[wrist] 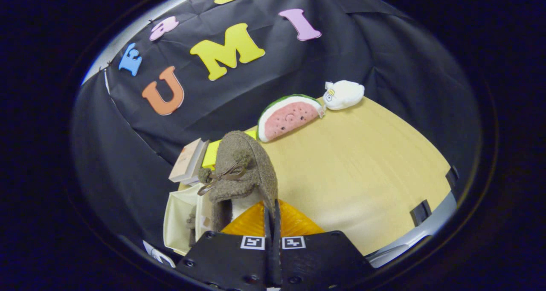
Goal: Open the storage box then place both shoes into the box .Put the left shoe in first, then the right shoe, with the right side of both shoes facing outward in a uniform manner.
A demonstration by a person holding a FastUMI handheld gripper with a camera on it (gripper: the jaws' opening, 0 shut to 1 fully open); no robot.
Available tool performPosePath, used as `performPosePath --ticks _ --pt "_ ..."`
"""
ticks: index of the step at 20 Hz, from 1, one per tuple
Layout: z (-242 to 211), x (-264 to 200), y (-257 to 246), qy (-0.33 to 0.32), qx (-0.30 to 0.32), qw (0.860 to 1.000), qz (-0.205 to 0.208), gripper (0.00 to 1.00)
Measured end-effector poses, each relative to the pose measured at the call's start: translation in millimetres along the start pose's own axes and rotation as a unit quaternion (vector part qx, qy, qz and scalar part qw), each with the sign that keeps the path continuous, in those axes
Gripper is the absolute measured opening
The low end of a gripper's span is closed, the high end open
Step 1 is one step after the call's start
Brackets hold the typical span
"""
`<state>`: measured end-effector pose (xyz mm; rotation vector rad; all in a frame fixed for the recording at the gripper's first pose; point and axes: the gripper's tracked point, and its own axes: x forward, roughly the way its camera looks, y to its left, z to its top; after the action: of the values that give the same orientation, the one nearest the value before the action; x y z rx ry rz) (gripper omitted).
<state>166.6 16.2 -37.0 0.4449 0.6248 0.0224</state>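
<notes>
Pinched nearly shut, the hand-held gripper (273,222) holds the edge of a fuzzy brown shoe with a little bow (243,171), lifted up. Just beside it sits the open cream storage box (177,222), one shoe already inside, I think. Lower it slowly, right side out. Farther back, a watermelon plush toy (288,117) rests on the wooden desk (362,176).

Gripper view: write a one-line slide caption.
Tool shut on a fuzzy brown shoe, lifted above the open storage box beside the wooden table.

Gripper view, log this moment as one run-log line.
tool: shut on brown fuzzy shoe | shoe: lifted above open storage box | box: other shoe inside | table: watermelon plush, white plush
</notes>
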Motion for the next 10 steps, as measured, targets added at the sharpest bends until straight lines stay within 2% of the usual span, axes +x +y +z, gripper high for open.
performPosePath --ticks 3,10 --pt "-4 -1 37 -0.021 -0.012 1.0 0.015 0.0" --pt "-59 12 131 -0.007 -0.051 0.998 0.048 0.0"
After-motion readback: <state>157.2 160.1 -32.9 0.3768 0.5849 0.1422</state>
